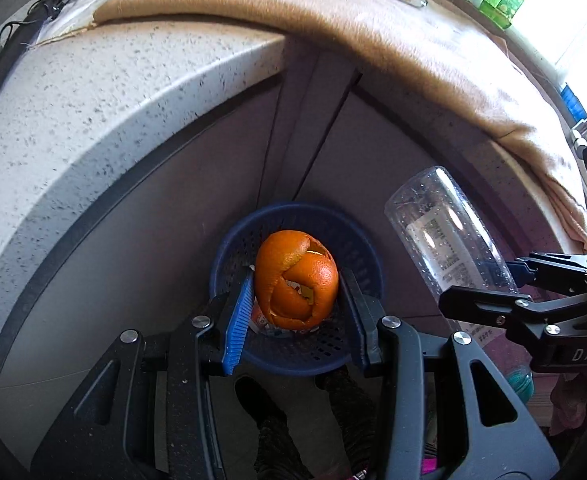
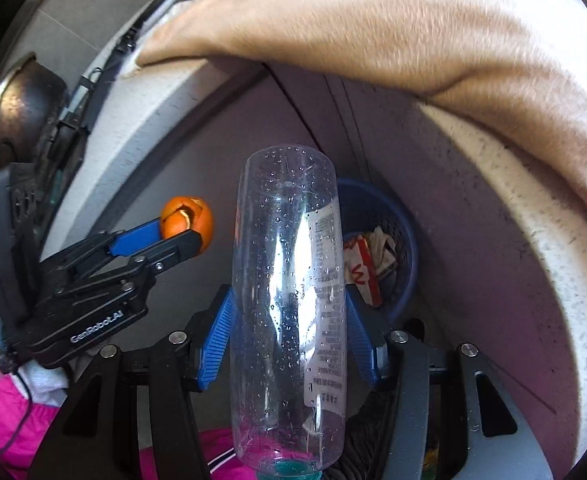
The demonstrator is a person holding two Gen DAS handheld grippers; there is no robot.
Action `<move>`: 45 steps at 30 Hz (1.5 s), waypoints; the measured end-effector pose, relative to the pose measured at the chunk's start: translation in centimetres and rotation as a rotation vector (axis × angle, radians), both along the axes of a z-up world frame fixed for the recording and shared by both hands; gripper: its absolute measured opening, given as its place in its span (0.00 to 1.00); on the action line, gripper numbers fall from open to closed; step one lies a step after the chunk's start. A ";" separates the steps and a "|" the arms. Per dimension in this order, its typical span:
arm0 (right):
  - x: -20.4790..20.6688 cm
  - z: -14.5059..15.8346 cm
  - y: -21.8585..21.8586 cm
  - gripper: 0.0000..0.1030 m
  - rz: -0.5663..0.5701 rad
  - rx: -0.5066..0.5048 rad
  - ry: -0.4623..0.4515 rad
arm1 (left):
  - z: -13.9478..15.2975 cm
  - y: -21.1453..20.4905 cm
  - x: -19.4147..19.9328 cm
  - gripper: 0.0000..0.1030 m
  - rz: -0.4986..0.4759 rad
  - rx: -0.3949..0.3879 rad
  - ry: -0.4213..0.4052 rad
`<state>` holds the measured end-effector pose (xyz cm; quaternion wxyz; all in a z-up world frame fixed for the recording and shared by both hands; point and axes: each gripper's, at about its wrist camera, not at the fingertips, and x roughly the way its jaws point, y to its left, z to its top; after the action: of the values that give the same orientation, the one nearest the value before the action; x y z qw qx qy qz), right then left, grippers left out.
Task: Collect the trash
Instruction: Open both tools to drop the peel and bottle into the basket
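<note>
Overhead, right gripper (image 2: 289, 320) clamps bottle (image 2: 289, 280) lengthwise, cap rearward; left gripper (image 1: 295, 292) clamps orange peel (image 1: 296, 280).

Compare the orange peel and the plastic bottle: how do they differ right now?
The orange peel is opaque, round and curled; the plastic bottle is clear, long, labelled. The peel sits in the left tool, the bottle in the right tool. Both are gripped, above the blue basket.
</note>
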<state>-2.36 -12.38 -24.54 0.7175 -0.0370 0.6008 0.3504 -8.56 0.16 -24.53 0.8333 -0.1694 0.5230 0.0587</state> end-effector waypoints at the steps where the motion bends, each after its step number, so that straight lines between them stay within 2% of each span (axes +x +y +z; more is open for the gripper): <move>1: 0.0 -0.3 0.0 0.51 -0.002 -0.004 0.001 | -0.2 0.0 0.1 0.41 -0.001 0.002 0.005; 10: 0.6 -2.0 0.9 0.51 0.010 -0.057 -0.015 | -1.5 -0.1 1.5 0.42 -0.009 0.021 0.034; 17: 0.9 -2.1 1.9 0.52 0.027 -0.076 -0.040 | -1.8 0.1 2.2 0.42 -0.016 0.043 0.046; 23: 1.2 -2.1 2.2 0.53 0.029 -0.095 -0.050 | -1.8 0.6 2.6 0.47 -0.012 0.048 0.053; 26: 1.3 -2.0 2.2 0.53 0.027 -0.094 -0.048 | -1.5 0.9 2.6 0.55 -0.012 0.053 0.045; 38: 1.7 -1.0 2.4 0.53 0.037 -0.086 -0.064 | -1.0 1.0 2.9 0.55 -0.010 0.077 0.040; 45: 1.5 0.1 2.0 0.53 0.048 -0.068 -0.066 | 0.8 1.1 2.3 0.55 0.002 0.091 0.015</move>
<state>-0.87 -10.34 -24.39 0.7268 -0.0871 0.5873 0.3455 -6.30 1.23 -23.70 0.8361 -0.1314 0.5259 0.0845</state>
